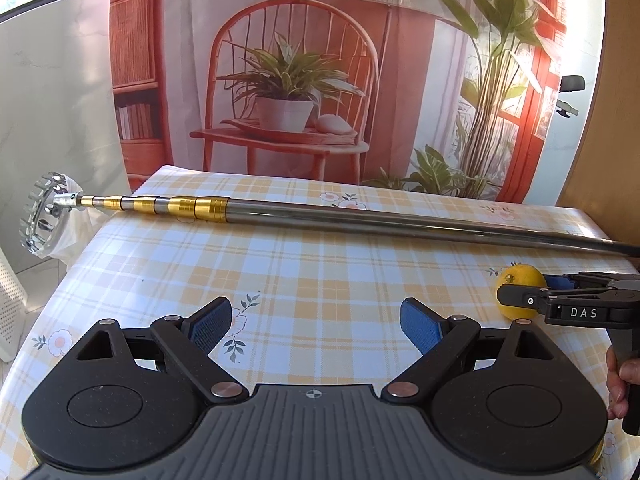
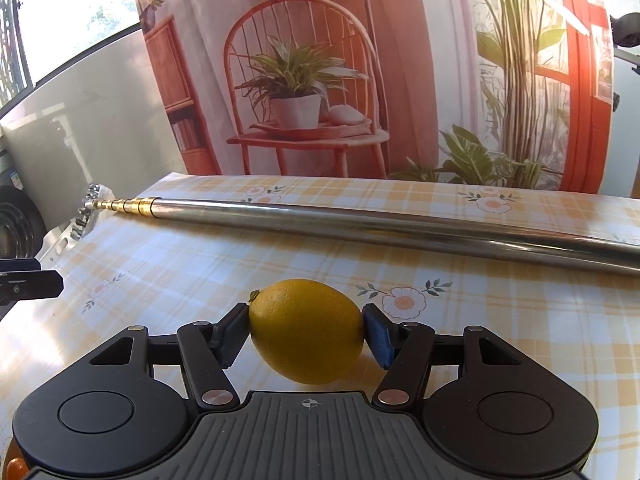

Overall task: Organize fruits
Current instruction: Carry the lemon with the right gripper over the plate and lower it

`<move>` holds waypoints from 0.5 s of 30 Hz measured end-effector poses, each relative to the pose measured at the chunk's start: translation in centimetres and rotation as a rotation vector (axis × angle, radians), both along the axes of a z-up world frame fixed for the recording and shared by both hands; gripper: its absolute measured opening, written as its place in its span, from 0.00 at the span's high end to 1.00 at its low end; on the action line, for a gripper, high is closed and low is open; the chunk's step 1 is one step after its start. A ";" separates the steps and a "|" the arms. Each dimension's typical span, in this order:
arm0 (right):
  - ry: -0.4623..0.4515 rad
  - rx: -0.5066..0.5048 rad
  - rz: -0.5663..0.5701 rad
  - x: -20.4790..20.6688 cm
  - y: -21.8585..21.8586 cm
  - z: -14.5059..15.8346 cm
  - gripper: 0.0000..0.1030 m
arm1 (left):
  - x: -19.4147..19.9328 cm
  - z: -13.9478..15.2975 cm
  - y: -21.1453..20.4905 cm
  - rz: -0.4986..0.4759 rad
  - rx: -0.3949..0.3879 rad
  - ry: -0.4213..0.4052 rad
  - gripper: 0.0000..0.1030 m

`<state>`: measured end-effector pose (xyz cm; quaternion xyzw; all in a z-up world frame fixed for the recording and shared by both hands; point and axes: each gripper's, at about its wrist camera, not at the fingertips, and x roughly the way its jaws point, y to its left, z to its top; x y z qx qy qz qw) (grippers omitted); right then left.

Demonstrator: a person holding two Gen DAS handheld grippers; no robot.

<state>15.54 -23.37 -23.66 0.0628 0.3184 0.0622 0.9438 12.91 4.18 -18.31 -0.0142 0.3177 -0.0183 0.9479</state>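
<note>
A yellow lemon sits between the blue pads of my right gripper, which is shut on it just above the checked tablecloth. In the left wrist view the same lemon shows at the far right, partly behind the right gripper's black finger. My left gripper hovers low over the cloth with its jaws wide open and nothing between them. One of its fingers pokes in at the left edge of the right wrist view.
A long telescopic fruit-picker pole with gold sections lies across the far side of the table; its toothed ring head and bag hang over the left edge. A printed backdrop stands behind the table. A hand holds the right gripper's grip.
</note>
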 end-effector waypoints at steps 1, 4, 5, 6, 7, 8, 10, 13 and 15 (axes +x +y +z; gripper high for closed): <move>-0.002 0.001 -0.002 -0.4 0.1 0.3 0.44 | -0.2 0.1 -0.1 -0.004 0.002 -0.001 0.10; -0.017 0.003 -0.004 -1.7 0.4 1.2 0.45 | -0.8 0.5 -0.5 -0.016 0.006 -0.008 0.10; -0.021 0.003 -0.003 -2.0 0.5 1.5 0.45 | -1.0 0.6 -0.5 -0.019 0.006 -0.010 0.10; -0.024 0.003 -0.003 -2.3 0.6 1.8 0.45 | -1.2 0.7 -0.6 -0.024 0.007 -0.012 0.10; -0.028 0.003 -0.003 -2.7 0.8 2.1 0.45 | -1.5 0.8 -0.8 -0.028 0.008 -0.013 0.10; -0.034 0.005 -0.003 -3.2 1.0 2.4 0.45 | -1.6 0.9 -0.9 -0.031 0.008 -0.014 0.10; -0.046 0.007 -0.001 -4.1 1.3 3.0 0.45 | -2.1 1.1 -1.0 -0.041 0.008 -0.019 0.10; -0.060 0.007 0.005 -5.3 2.0 3.7 0.45 | -2.8 1.4 -1.1 -0.051 0.010 -0.030 0.10; -0.066 0.011 0.010 -6.1 2.5 4.1 0.45 | -3.2 1.6 -1.2 -0.056 0.010 -0.035 0.10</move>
